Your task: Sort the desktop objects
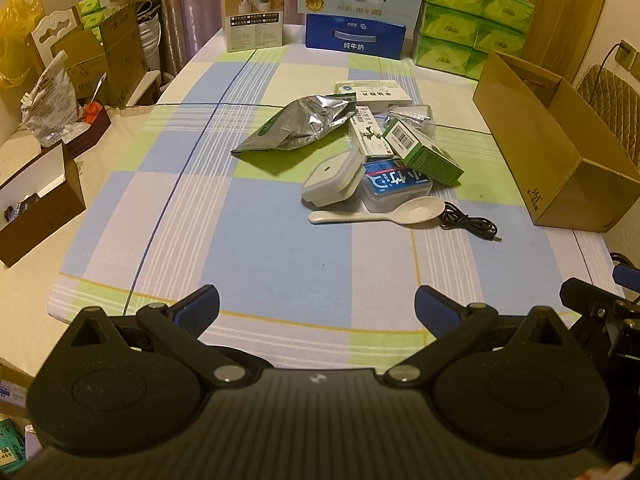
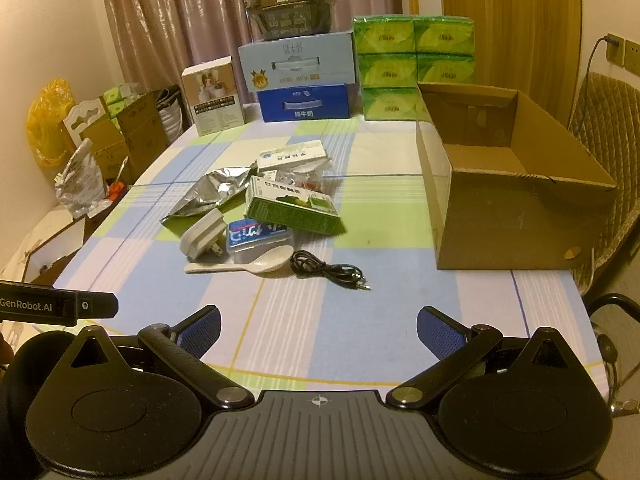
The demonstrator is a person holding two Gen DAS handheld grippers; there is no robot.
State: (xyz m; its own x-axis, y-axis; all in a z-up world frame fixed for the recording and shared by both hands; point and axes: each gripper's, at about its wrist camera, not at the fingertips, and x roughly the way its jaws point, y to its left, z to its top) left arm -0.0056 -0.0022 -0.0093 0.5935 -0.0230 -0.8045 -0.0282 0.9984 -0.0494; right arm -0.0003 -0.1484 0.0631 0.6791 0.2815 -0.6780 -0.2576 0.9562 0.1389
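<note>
Desktop objects (image 2: 264, 216) lie heaped mid-table on the checked cloth (image 2: 304, 320), open cardboard box (image 2: 516, 184) at its right edge; left gripper (image 1: 317, 306) and right gripper (image 2: 319, 326) both spread wide, empty, near edge.

"GenRobot.AI" in white on the black gripper body (image 2: 52, 306) at 9 o'clock; "纯牛奶" on the dark blue milk carton (image 2: 306, 103) at 12 o'clock. Other print is unreadable.
</note>
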